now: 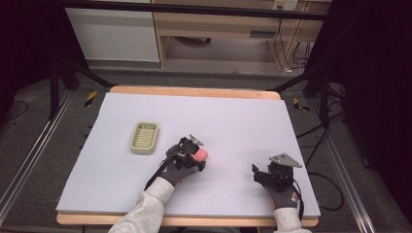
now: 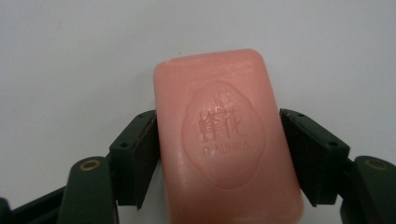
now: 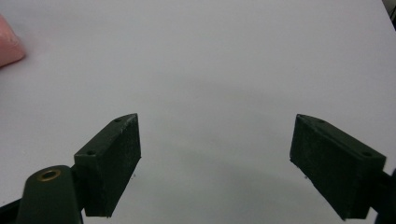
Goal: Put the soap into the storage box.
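Two hand-held grippers are at work over the pale grey worktop, each carried in a gloved hand entering from the near edge in the high view. Left hand-held gripper: positioned near the middle of the worktop, with a pink soap bar between its jaws. In the left gripper view the soap bar lies flat on the worktop surface, stamped face up, with embossed characters and lettering inside an oval. Both black pads stand against the long sides of the bar, left pad in contact along the edge, right pad touching or very nearly so; the jaws are partly closed around it. Whether the bar is clear of the surface cannot be told. Right hand-held gripper: positioned toward the near right part of the worktop, well apart from the left one. In the right gripper view its jaws stand wide apart with nothing but bare worktop between them; a corner of the soap bar appears at the far left edge of that view. One pale green soap dish with a slotted grid bottom sits on the worktop to the left of the left hand-held gripper, near it but not touching, and holds nothing.
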Demonstrator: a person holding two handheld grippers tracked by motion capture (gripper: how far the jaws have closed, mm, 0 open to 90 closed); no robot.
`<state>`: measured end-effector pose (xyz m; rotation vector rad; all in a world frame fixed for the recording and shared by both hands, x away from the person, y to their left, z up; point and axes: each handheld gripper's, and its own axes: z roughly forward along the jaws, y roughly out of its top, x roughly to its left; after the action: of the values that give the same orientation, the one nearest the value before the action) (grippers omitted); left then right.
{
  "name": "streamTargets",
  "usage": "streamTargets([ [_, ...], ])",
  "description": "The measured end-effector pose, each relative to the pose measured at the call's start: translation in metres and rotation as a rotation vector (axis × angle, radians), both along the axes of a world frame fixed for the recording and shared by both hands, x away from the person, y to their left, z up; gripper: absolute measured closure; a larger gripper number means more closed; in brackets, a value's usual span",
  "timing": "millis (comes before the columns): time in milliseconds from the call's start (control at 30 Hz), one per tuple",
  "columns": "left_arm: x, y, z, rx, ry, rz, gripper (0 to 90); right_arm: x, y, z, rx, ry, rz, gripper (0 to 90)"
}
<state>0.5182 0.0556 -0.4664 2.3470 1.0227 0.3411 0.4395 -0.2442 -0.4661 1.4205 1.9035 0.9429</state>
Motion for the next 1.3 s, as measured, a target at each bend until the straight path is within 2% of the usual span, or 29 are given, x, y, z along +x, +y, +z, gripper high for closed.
streamTargets([
  [433, 0.001, 0.001, 0.002, 0.001, 0.009, 0.015, 37.0, 0.000, 0.001, 0.000, -0.003, 0.004, 0.000, 16.3],
  [933, 0.001, 0.001, 0.003, 0.020, -0.003, 0.011, 37.2, 0.000, 0.000, 0.000, -0.003, 0.003, 0.000, 16.2],
  [1300, -0.007, 0.009, 0.018, 0.003, -0.019, 0.000, 37.3, 0.000, 0.000, 0.000, -0.003, 0.003, -0.002, 16.2],
])
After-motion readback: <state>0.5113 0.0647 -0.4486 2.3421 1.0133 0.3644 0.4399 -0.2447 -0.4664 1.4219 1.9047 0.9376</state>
